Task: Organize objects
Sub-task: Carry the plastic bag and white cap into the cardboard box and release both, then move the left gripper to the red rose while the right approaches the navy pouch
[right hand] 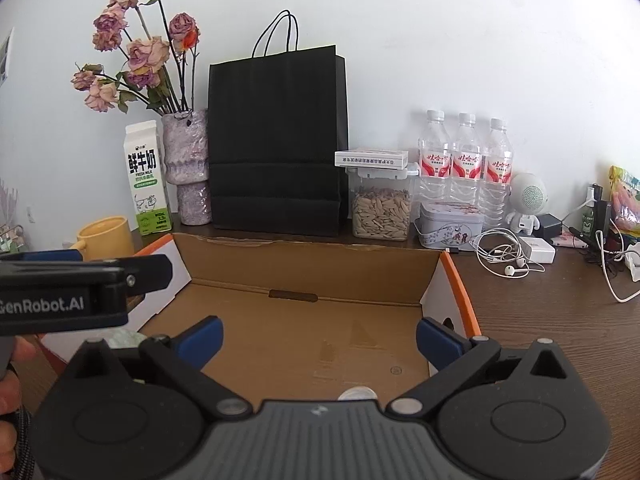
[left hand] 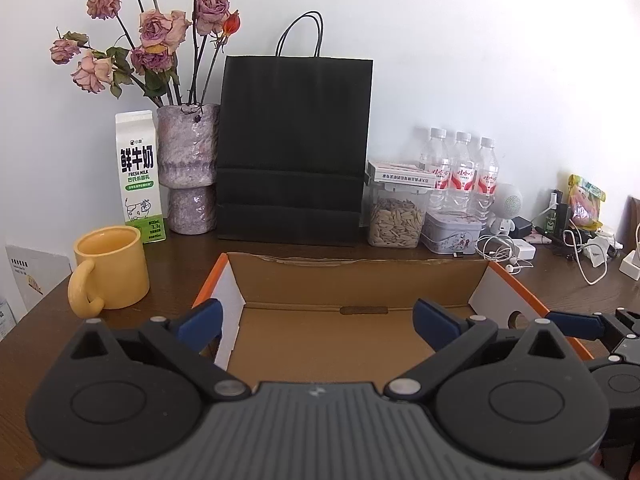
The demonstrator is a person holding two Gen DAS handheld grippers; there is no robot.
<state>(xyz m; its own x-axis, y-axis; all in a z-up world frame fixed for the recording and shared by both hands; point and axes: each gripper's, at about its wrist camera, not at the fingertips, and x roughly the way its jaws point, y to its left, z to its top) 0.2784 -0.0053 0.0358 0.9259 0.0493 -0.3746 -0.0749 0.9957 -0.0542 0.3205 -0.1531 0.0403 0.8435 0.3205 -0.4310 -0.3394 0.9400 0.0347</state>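
Your left gripper [left hand: 318, 322] hangs over the near edge of an open cardboard box [left hand: 360, 276], its blue-padded fingers [left hand: 200, 320] spread wide and holding nothing. Your right gripper [right hand: 318, 338] does the same just beside it, jaws equally far apart and empty, with the same box [right hand: 312, 264] directly ahead and below.

From the left wrist view, the right tool's tips show at the far right, over the box's orange-edged wall. From the right wrist view, the left tool crosses in from the left as a black bar marked "GenRobot.AI".

Ahead and left of your left gripper, a yellow mug [left hand: 110, 270] stands on the dark wooden table [left hand: 560, 292], just outside the box. Beyond it a milk carton [left hand: 138, 178] stands upright beside a mottled purple vase [left hand: 188, 168] of dried roses [left hand: 156, 36]. Straight ahead, behind the box, a black paper bag [left hand: 294, 148] stands against the wall.

Ahead and right of your right gripper sit a clear jar of seeds [right hand: 382, 208] with a flat white packet [right hand: 372, 158] on its lid, a grey tin [right hand: 450, 226], three water bottles [right hand: 466, 160], tangled white earphones [right hand: 504, 258] and a small white robot figure [right hand: 526, 204]. Something pale and round shows at the box floor just under the right gripper's body; what it is cannot be made out.
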